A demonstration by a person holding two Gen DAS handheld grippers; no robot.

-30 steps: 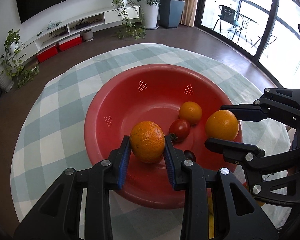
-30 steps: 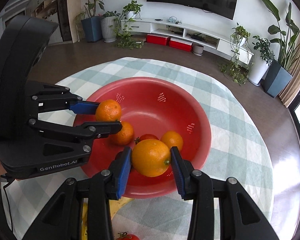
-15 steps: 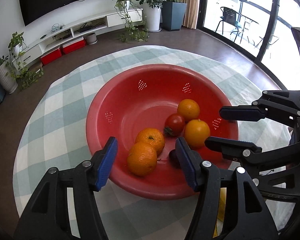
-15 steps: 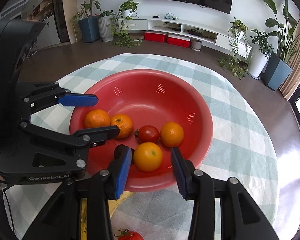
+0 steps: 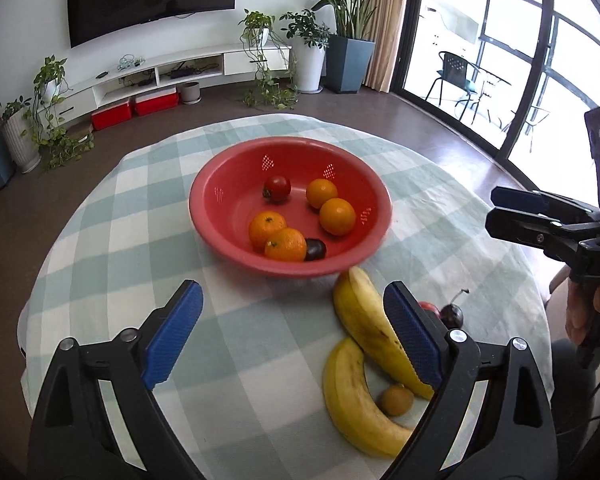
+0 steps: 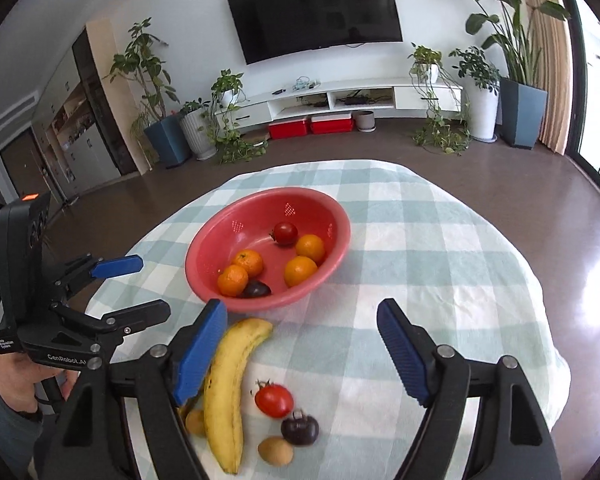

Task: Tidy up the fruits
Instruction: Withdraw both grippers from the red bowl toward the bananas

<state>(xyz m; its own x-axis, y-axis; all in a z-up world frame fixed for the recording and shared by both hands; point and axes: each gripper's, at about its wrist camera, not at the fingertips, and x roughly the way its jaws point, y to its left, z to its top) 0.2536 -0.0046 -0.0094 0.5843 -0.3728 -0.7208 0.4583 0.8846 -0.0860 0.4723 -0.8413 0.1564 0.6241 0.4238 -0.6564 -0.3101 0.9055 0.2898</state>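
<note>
A red bowl (image 5: 220, 208) (image 6: 204, 256) on the checked tablecloth holds several oranges (image 5: 286, 244) (image 6: 300, 271), a tomato (image 5: 277, 188) and a dark plum (image 5: 315, 249). Near the table's front edge lie two bananas (image 5: 364, 320) (image 6: 228, 380), a tomato (image 6: 273, 400), a dark plum (image 6: 300, 430) and small brown fruits (image 6: 275, 450). My left gripper (image 5: 296, 336) is open and empty, drawn back from the bowl. My right gripper (image 6: 300, 356) is open and empty above the loose fruit; it also shows at the right of the left wrist view (image 5: 512, 212).
The round table carries a green-and-white checked cloth (image 5: 140, 220) (image 6: 440, 248). Beyond it are brown floor, a TV wall with a low white shelf, potted plants and a glass door on the right.
Both grippers let go of their oranges into the bowl, opened wide and drew back and up from the bowl. The loose fruit by the front edge has come into view.
</note>
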